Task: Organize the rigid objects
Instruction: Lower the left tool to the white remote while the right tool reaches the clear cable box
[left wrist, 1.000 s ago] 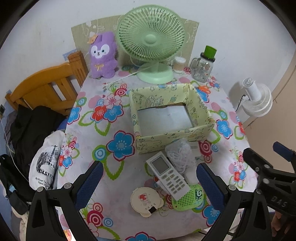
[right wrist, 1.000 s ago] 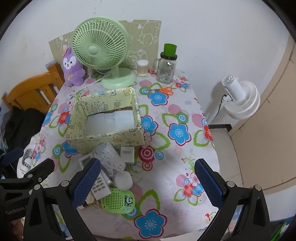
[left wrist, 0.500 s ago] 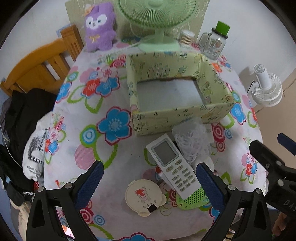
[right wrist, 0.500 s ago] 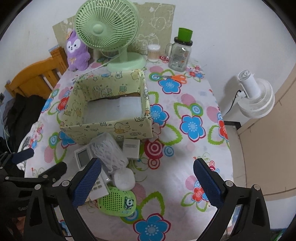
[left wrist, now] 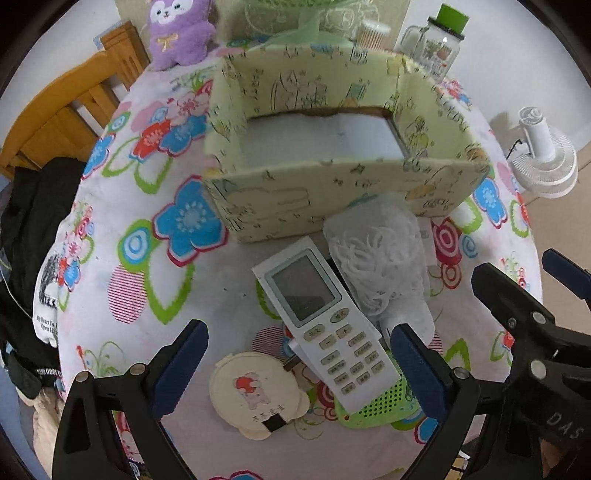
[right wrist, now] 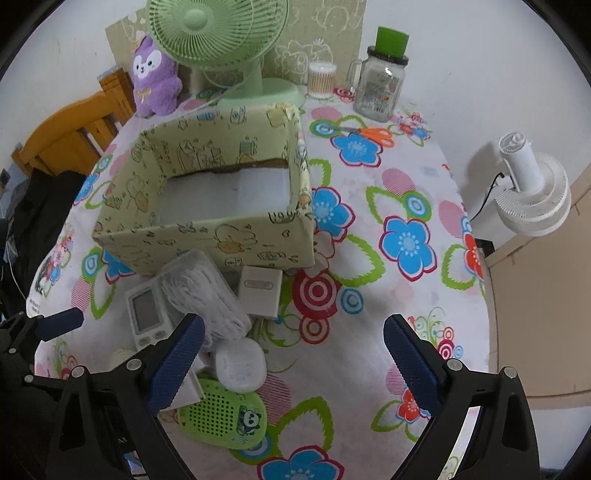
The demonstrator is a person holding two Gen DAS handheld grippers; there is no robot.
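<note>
Left gripper (left wrist: 299, 363), jaws spread, hovers over the remote (left wrist: 325, 328), apparently not touching; right gripper (right wrist: 291, 354) is spread, empty, near the box (right wrist: 207, 236).

green fan (right wrist: 218, 33) | purple plush (right wrist: 153, 77) | glass jar (right wrist: 380, 85) | scissors (right wrist: 365, 132)

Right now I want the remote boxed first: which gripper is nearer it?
Left. The left gripper straddles the remote; the right gripper sits off to its right.
</note>
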